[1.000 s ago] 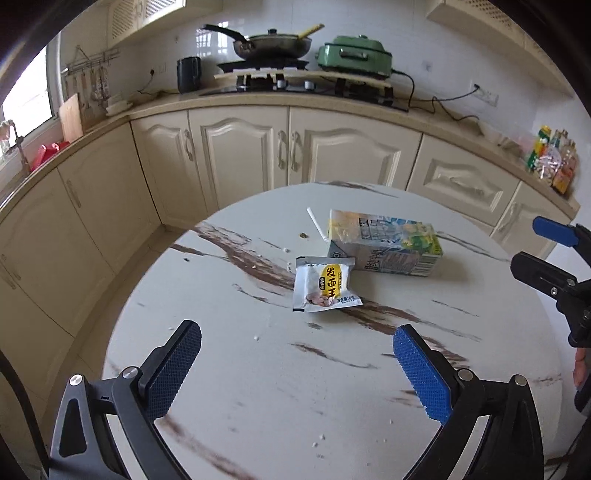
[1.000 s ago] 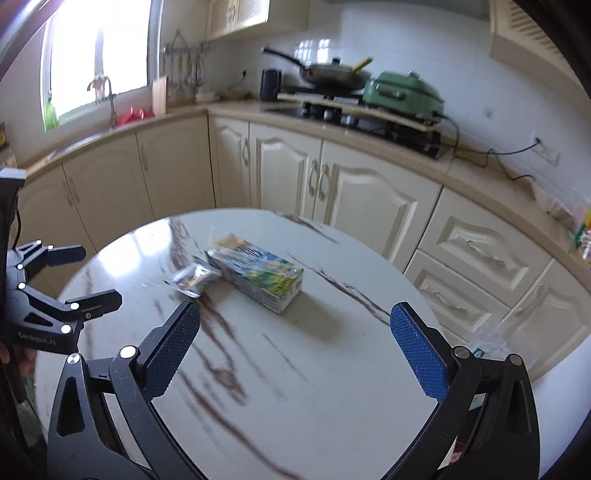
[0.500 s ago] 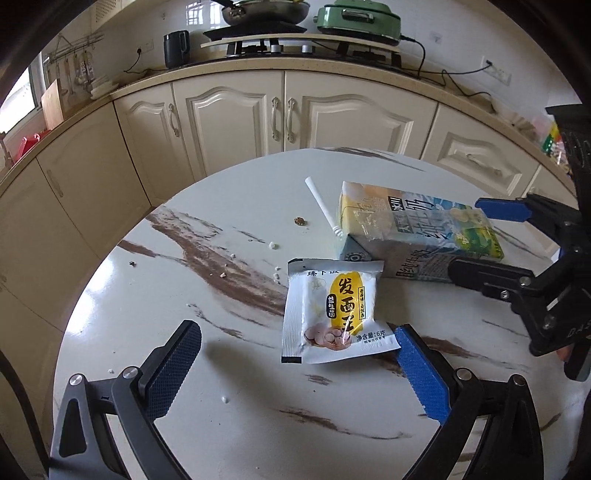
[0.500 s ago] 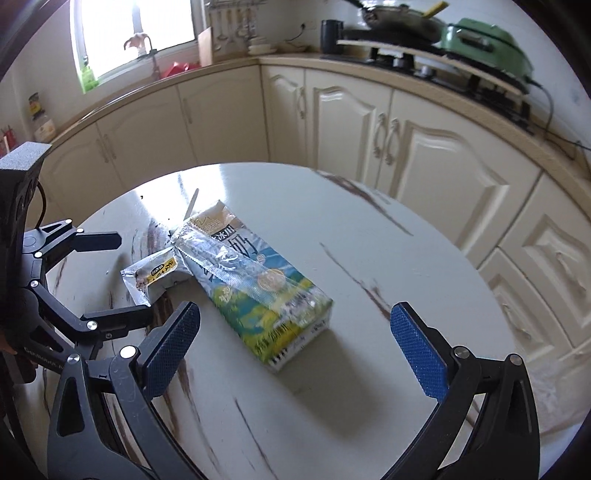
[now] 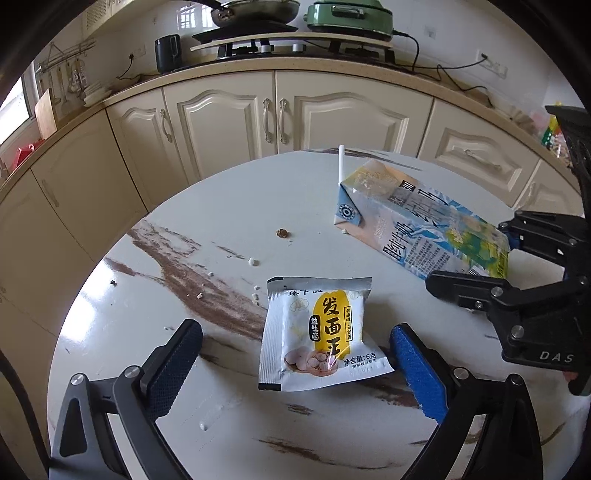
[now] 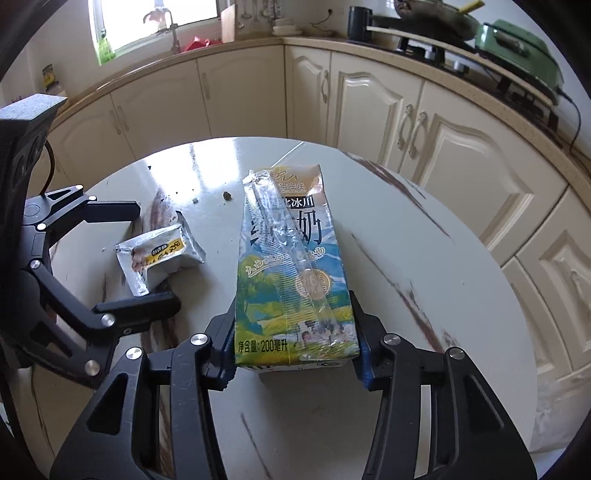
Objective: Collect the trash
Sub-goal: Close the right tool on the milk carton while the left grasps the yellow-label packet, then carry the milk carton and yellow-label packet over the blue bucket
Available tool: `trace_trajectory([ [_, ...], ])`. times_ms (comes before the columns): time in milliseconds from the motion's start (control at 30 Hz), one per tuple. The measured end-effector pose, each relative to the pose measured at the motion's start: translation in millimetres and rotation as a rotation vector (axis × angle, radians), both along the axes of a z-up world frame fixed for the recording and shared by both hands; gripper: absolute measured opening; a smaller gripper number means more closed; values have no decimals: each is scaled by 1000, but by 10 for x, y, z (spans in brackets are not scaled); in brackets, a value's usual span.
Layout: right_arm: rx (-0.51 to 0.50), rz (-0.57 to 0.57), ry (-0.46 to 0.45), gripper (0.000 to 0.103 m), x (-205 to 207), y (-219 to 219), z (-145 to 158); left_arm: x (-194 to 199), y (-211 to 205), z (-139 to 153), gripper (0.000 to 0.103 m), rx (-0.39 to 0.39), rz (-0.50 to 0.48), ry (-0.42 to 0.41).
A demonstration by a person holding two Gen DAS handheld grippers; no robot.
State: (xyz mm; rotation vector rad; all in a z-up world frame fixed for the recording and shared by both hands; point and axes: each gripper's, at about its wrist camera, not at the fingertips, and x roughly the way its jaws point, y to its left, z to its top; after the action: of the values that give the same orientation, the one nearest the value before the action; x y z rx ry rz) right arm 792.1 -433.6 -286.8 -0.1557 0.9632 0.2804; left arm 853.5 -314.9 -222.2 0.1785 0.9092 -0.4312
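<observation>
Right wrist alone shows right tool clamping carton; left tool spread.

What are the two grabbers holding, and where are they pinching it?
The right gripper pinches the milk carton across its bottom end, one pad on each side. The left gripper is open around the yeast packet, holding nothing.

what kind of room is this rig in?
A home kitchen, most likely: cream cabinets under a counter, a gas stove carrying a frying pan, and a sink faucet by the window.
</observation>
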Motion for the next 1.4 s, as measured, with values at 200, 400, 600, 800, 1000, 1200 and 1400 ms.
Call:
trace_trajectory([
  [200,7,-66,-25,47,-228,-54,141,-252,151,50,51,-23,-37,-6],
  [400,33,-114,-49,47,-425,-57,287,-375,229,81,15,-91,-81,61],
  [600,42,-143,-85,47,-729,77,479,-659,392,192,13,-136,-100,59],
  [800,62,-198,-166,47,-1139,283,798,-1116,732,579,13,-200,-101,1],
  [1000,61,-219,-253,47,-1614,790,1122,-1722,1297,981,13,-264,-86,-70],
  [1200,105,-165,-314,47,-1999,1628,1420,-2461,2146,1245,13,-310,-39,-148],
  [1400,163,-56,-328,47,-2128,2637,1438,-3127,3142,1304,13,-303,82,-204],
])
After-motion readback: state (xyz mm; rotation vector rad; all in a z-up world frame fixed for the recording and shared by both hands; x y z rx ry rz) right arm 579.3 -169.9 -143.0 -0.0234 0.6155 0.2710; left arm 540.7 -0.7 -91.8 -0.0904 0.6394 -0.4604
